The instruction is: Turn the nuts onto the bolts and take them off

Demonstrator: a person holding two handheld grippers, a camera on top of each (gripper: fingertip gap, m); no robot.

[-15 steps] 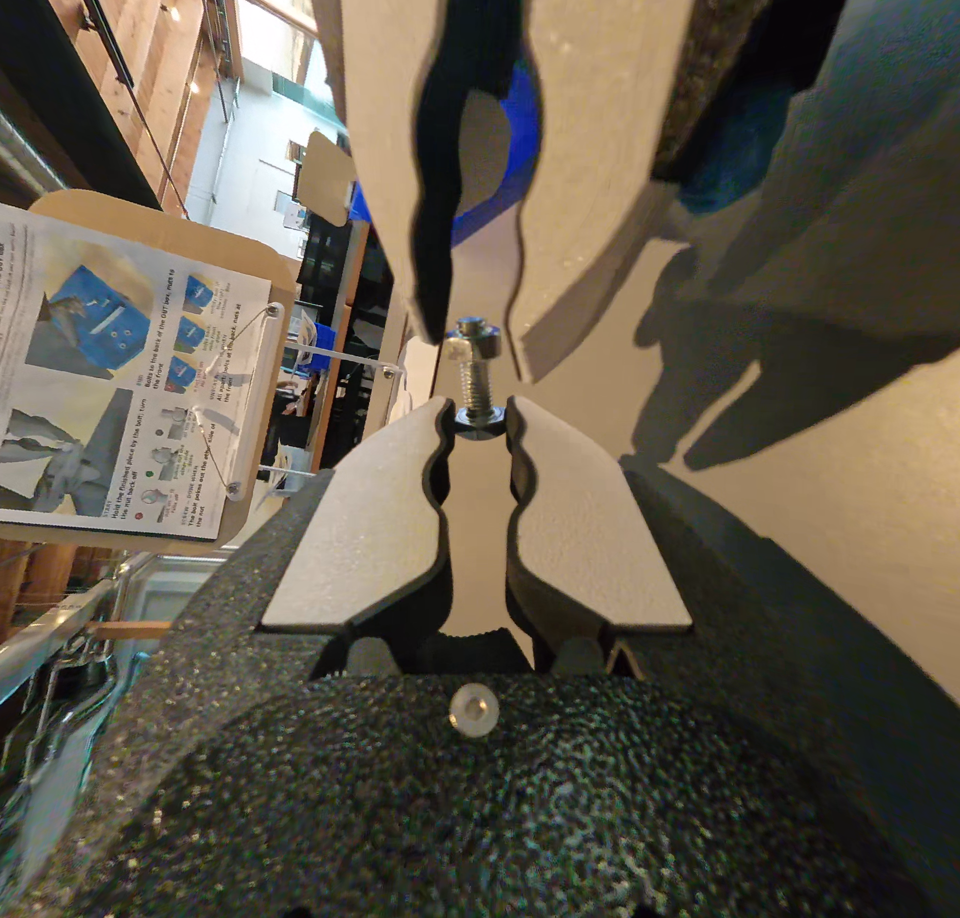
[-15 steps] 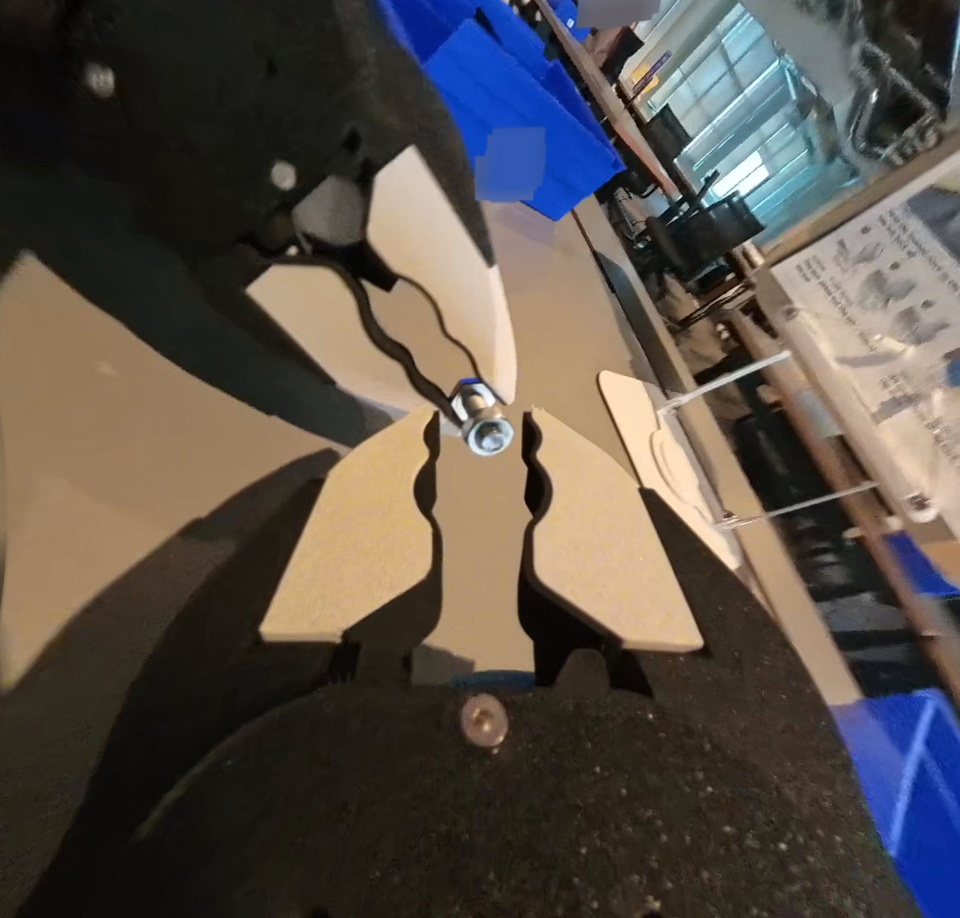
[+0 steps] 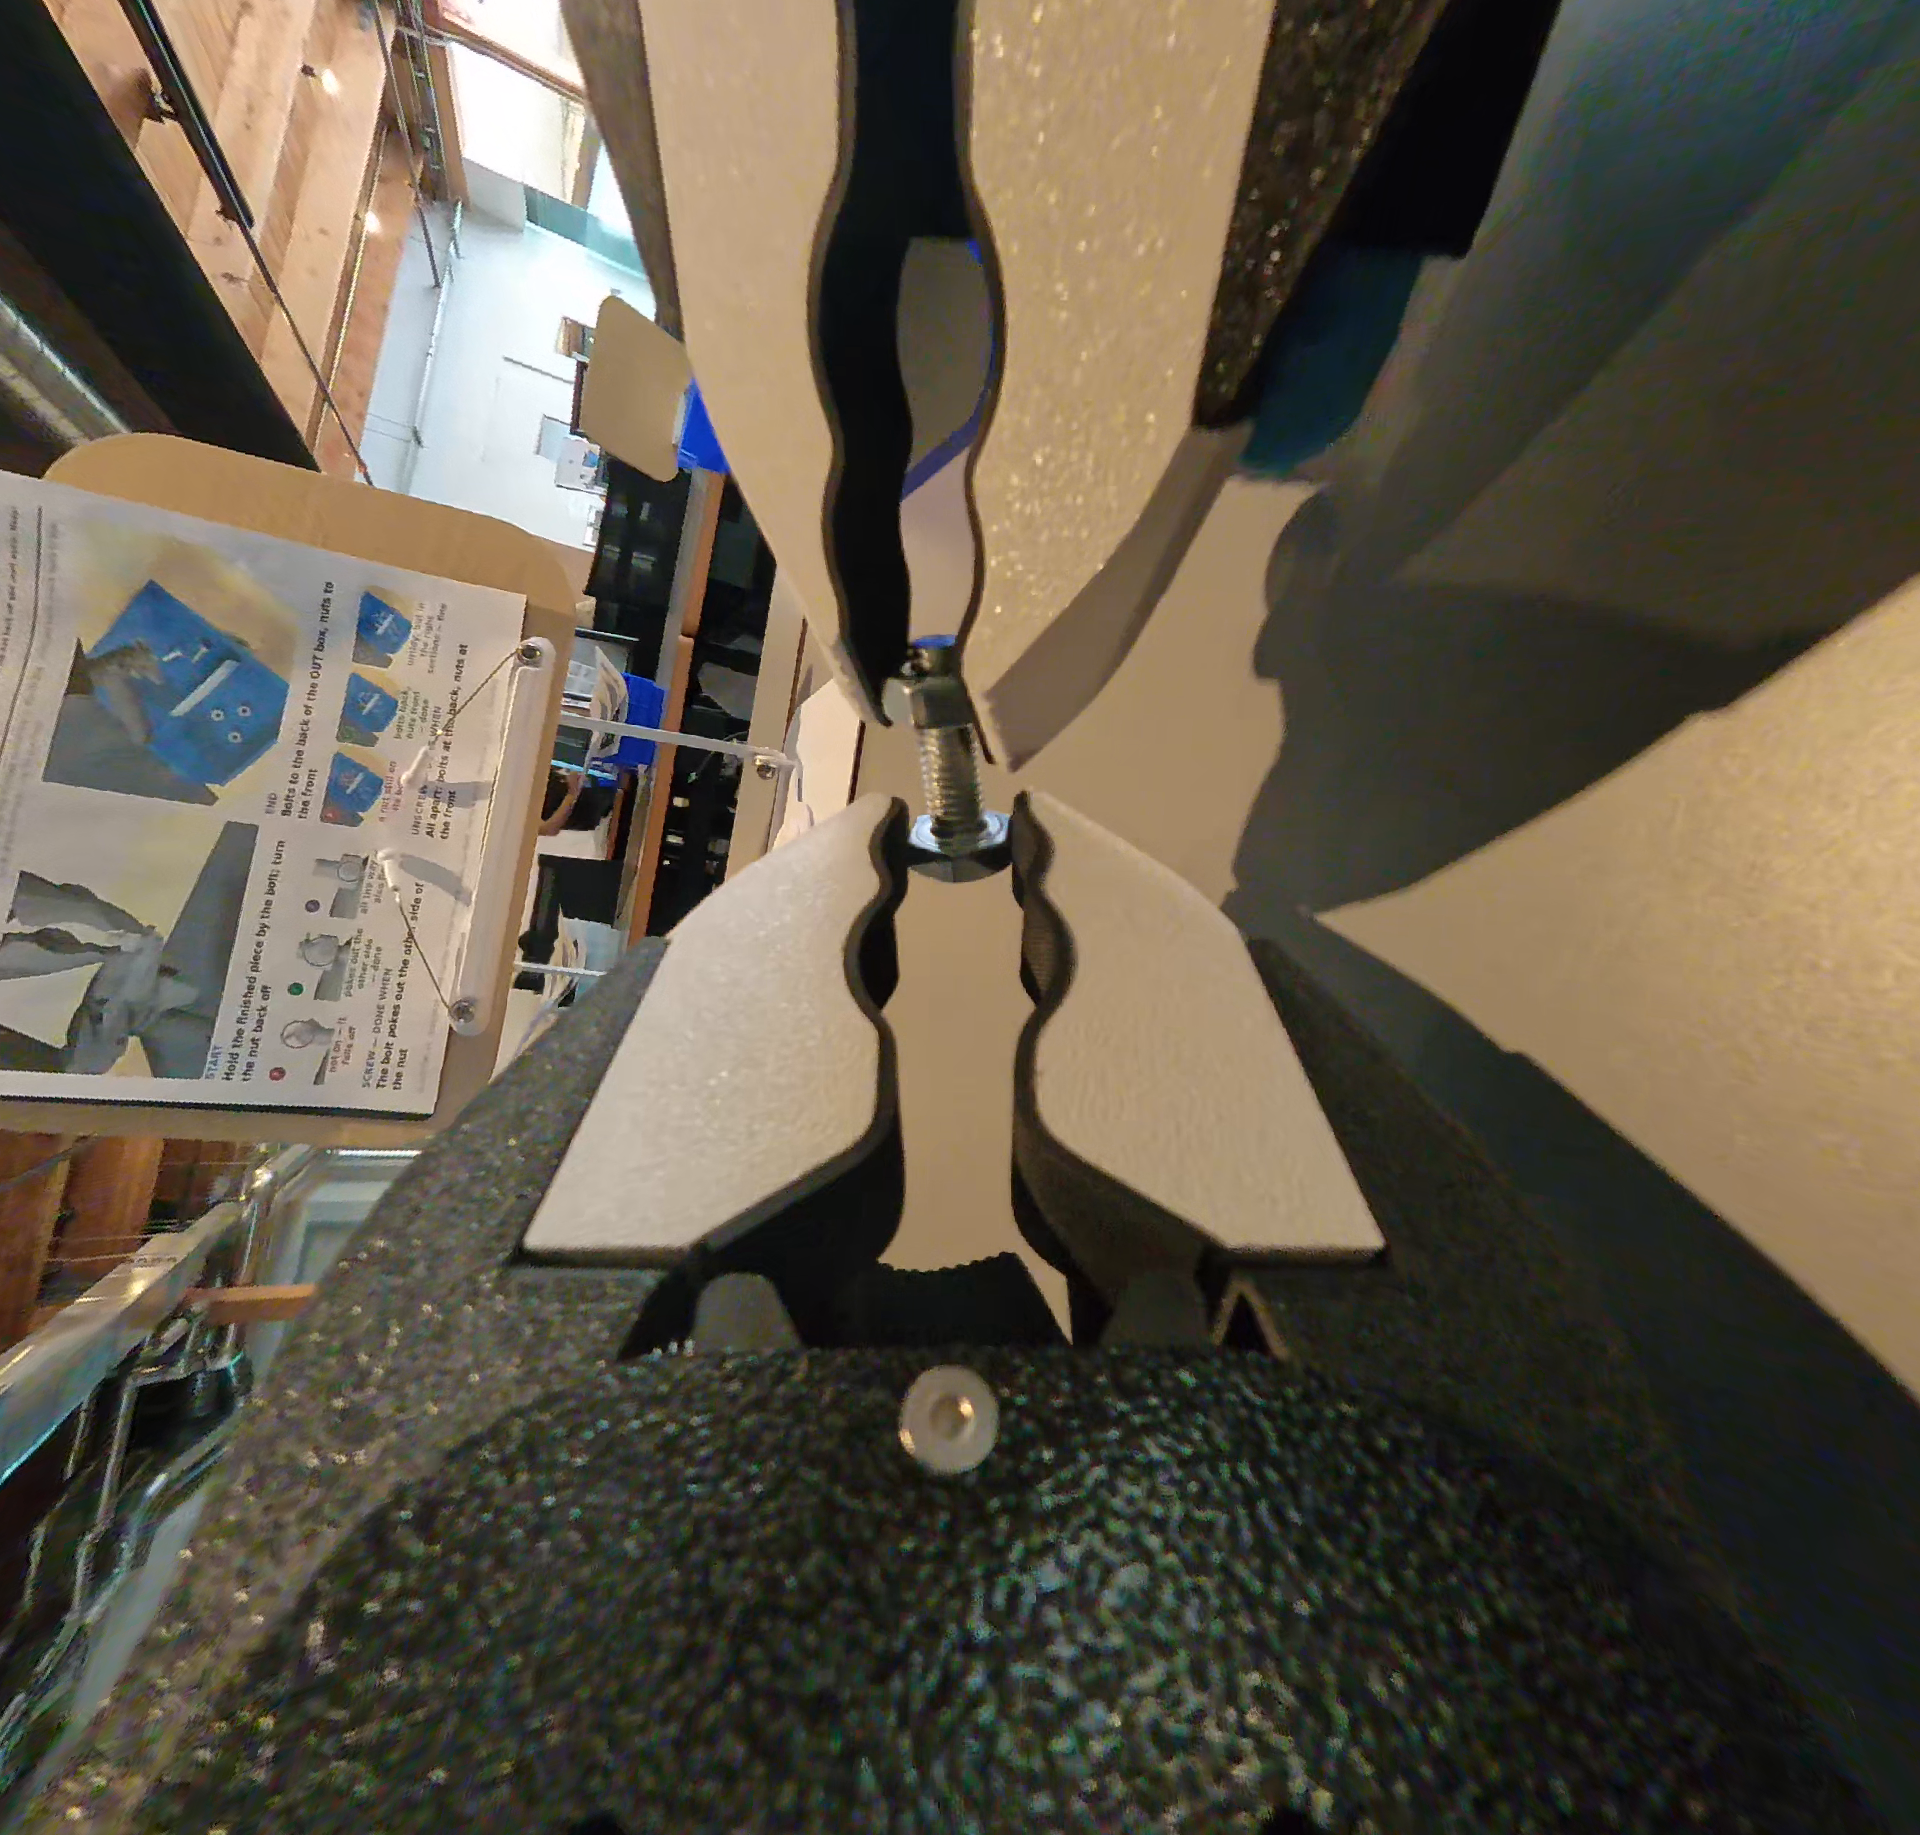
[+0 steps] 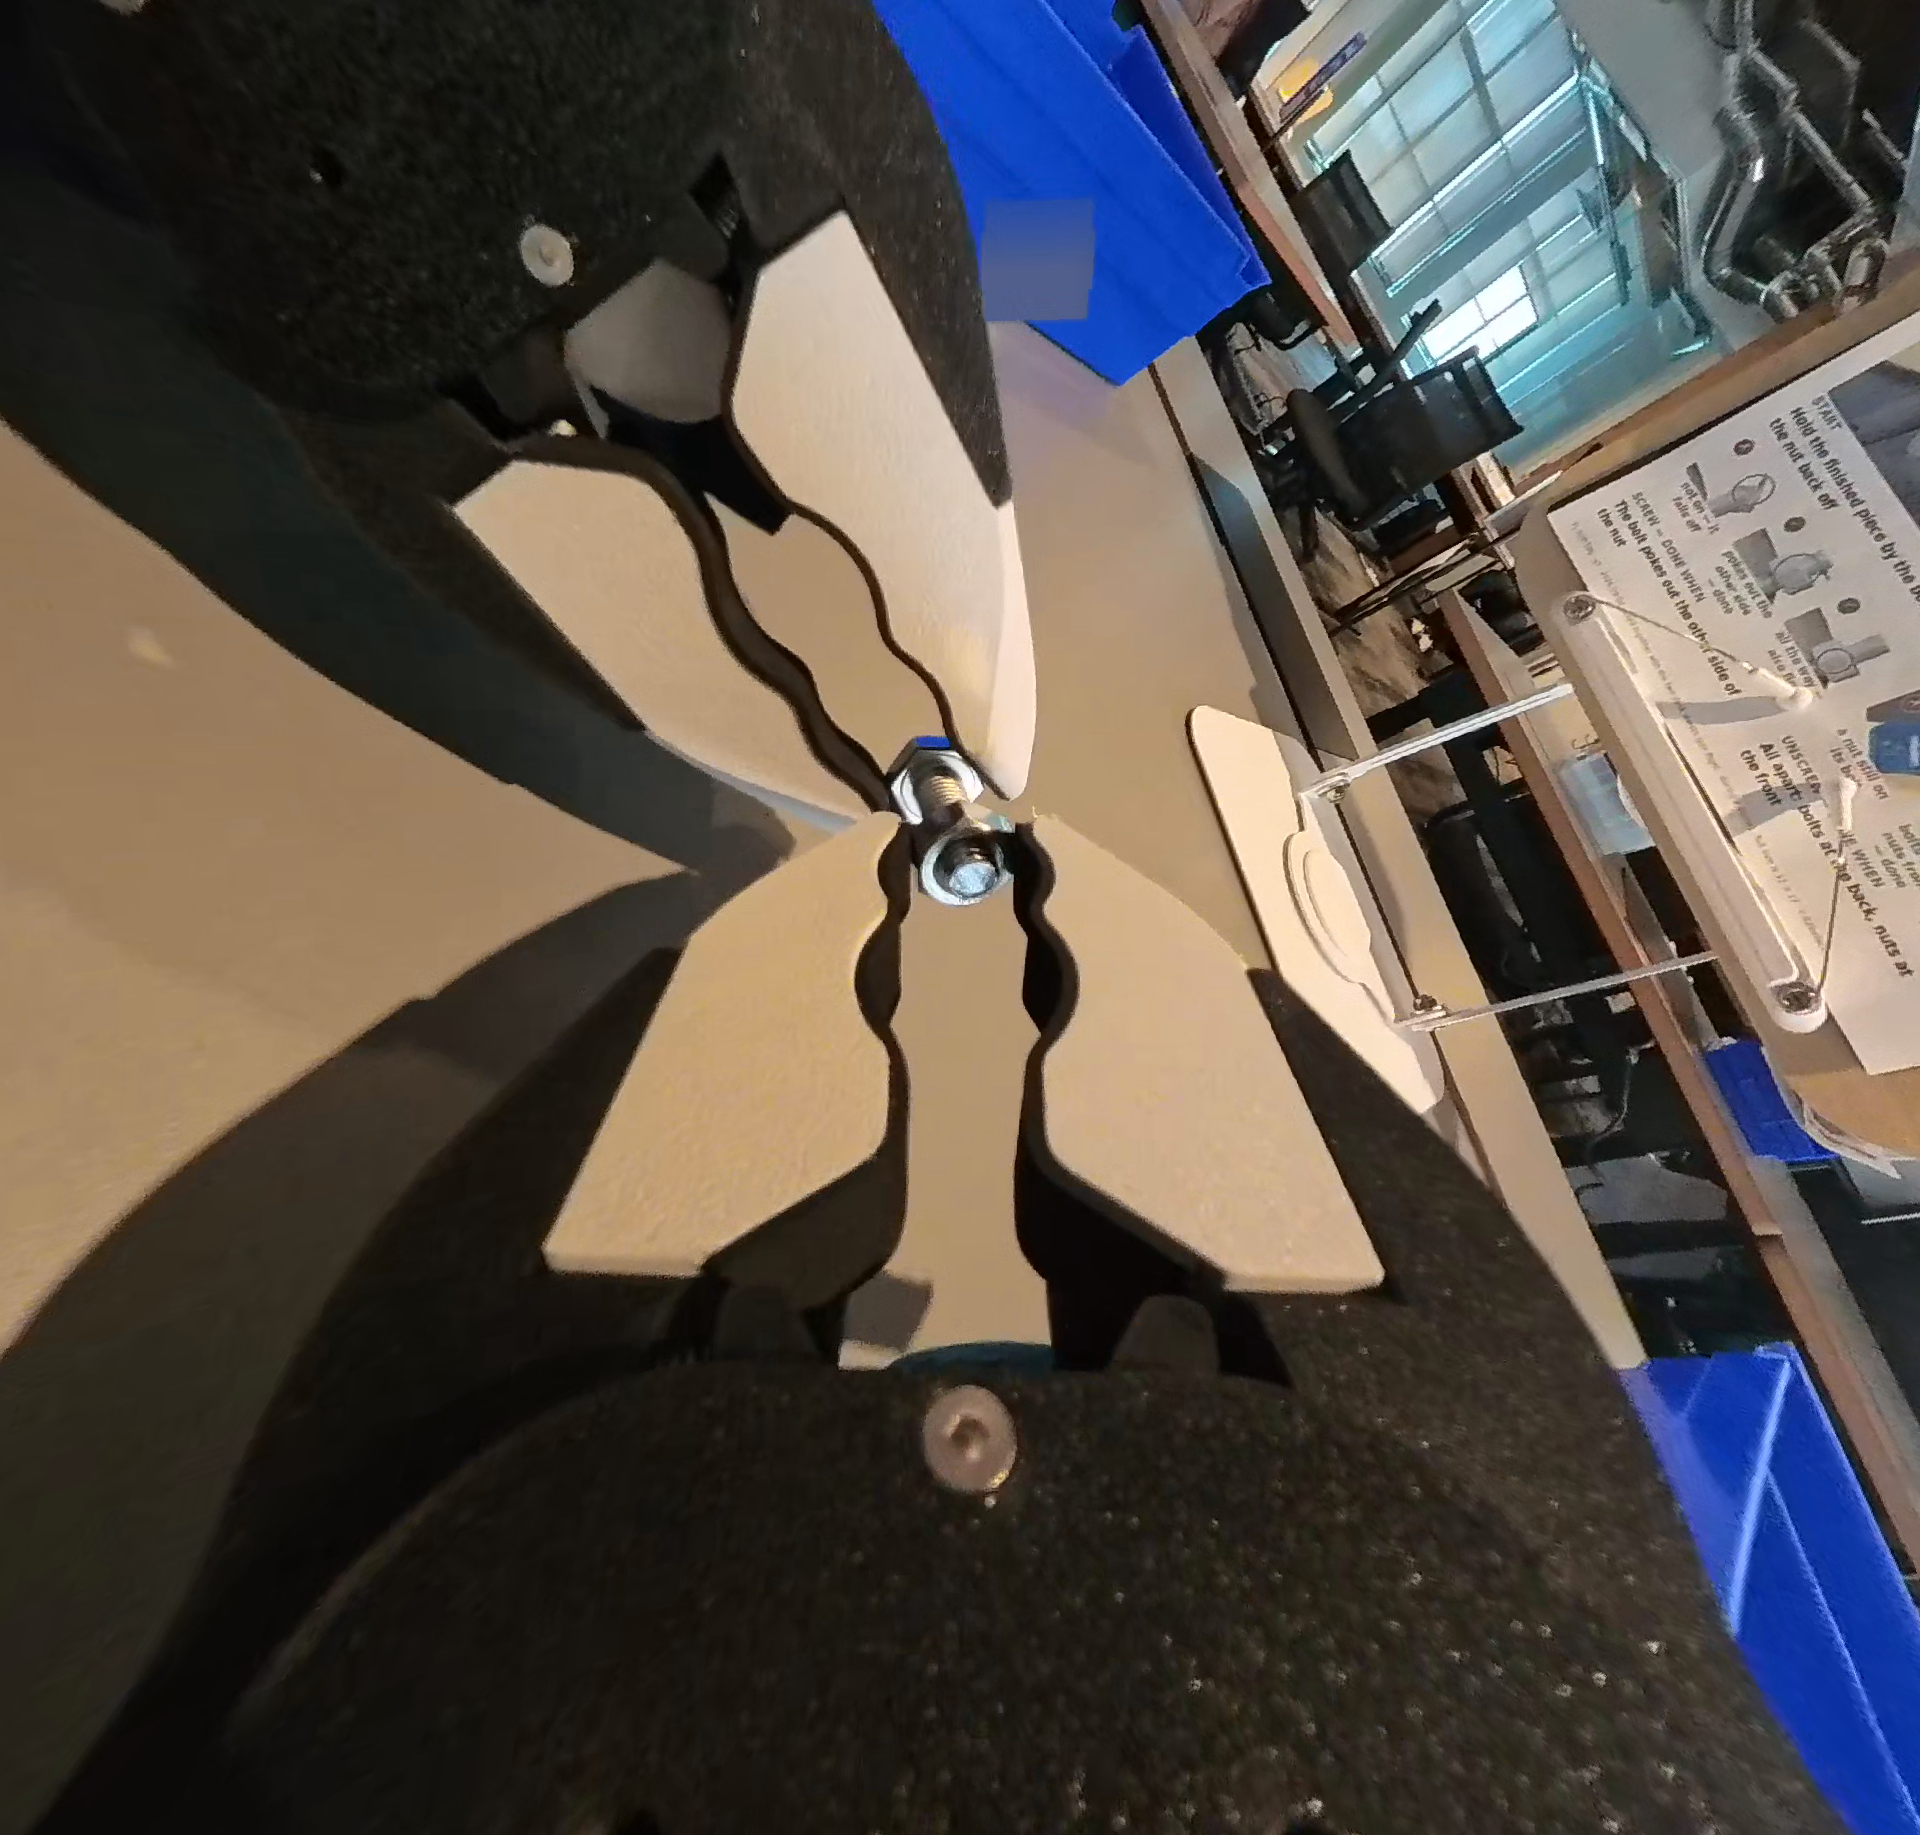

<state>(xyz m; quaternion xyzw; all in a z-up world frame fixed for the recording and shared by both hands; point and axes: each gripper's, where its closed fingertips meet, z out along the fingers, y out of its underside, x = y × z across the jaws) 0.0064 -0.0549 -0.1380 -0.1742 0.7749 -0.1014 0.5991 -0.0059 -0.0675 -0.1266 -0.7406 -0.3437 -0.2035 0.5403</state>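
Observation:
A silver bolt is held in the air between my two grippers, above the beige table. My left gripper is shut on the bolt's head, with the threaded shaft pointing away from it. My right gripper comes in from the opposite side and is shut on the hex nut. The nut sits at the far end of the thread, and the bolt's tip shows through it. In the left wrist view the nut sits between the right gripper's fingertips. In the right wrist view the left gripper reaches in from the upper left.
An instruction sheet on a wooden board stands at the table's edge, and it also shows in the right wrist view. A clear acrylic stand is beside it. Blue bins sit at the back, another near right.
The right gripper's fingers were spread around the nut; now they have closed onto it. The left gripper still holds the bolt head in the same place.

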